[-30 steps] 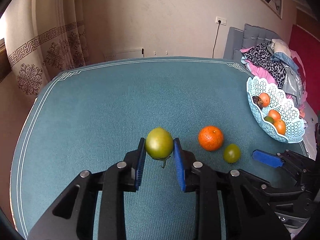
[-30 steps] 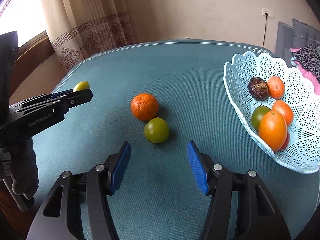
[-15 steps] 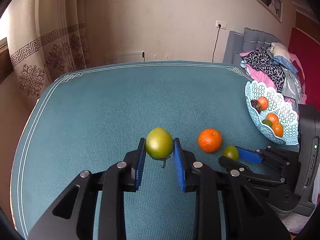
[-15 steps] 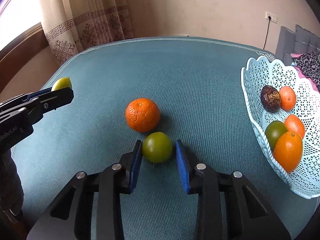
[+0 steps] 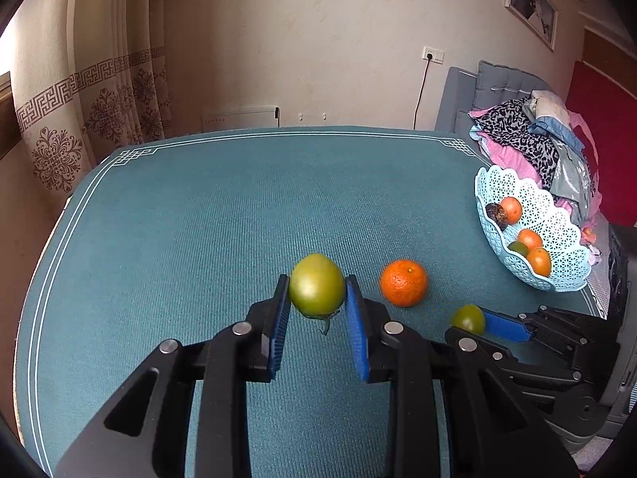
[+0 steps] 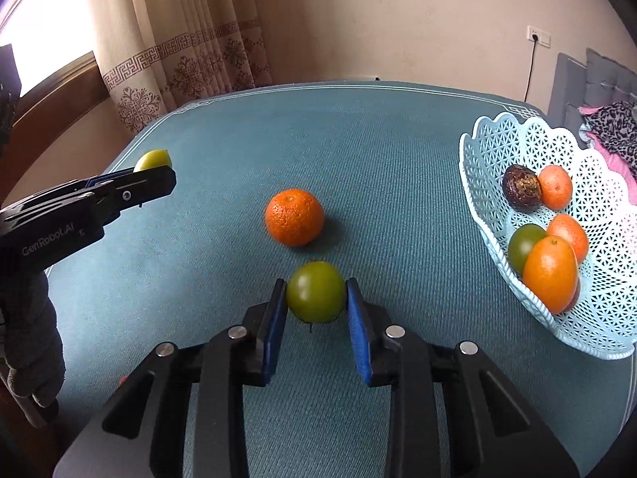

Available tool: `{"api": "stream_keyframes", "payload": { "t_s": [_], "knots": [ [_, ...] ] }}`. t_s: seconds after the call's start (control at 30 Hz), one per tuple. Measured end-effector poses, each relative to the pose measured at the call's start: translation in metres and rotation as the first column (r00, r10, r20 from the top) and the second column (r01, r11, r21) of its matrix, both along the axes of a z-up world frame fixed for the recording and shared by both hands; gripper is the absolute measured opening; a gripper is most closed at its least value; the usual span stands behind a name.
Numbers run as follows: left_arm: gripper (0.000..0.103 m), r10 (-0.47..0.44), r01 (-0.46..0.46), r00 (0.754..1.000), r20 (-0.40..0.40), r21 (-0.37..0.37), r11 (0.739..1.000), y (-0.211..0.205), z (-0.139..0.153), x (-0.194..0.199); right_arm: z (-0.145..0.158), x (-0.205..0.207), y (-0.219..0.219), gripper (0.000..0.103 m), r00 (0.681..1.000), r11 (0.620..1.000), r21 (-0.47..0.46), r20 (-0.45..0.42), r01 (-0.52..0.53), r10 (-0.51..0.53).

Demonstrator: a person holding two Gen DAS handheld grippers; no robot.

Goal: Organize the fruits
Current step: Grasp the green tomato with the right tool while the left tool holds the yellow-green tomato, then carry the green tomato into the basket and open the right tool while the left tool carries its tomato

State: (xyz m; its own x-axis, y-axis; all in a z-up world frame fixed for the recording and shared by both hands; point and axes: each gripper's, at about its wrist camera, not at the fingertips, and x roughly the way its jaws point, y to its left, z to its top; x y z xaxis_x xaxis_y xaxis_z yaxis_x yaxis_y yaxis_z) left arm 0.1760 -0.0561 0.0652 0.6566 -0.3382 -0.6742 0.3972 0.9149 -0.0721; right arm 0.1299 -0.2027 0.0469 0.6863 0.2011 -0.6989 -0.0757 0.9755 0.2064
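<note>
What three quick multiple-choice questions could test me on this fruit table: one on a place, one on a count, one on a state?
1. Where does the orange lie?
A. in the basket
B. on the cloth
C. in a gripper

2. How many fruits show in the basket?
A. two
B. nine
C. five

3. What is the right gripper doing?
A. clamping a green fruit
B. standing open and empty
C. holding the orange

Answers:
1 B: it sits on the teal cloth, apart from the basket.
2 C: three orange, one green and one dark fruit show; more may be hidden.
3 A: both blue pads press the dark green fruit; the left gripper likewise grips a paler green fruit.
</note>
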Motion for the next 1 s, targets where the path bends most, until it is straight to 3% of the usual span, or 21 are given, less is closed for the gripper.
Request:
{"api": "stream_keyframes", "payload": {
  "t_s": [0.57,1.0],
  "knots": [
    [0.028,-0.035,0.035,0.999,0.039,-0.007,0.999,-0.006,0.012,-0.015,0.040,-0.047,-0.043,0.030,0.989,0.993,0.052,0.092,0.107,-0.112],
    [0.028,-0.069,0.069,0.995,0.066,0.006,0.998,-0.018,0.020,-0.029,0.041,-0.076,-0.098,0.030,0.959,0.962,0.083,0.099,0.259,-0.267]
  ]
}}
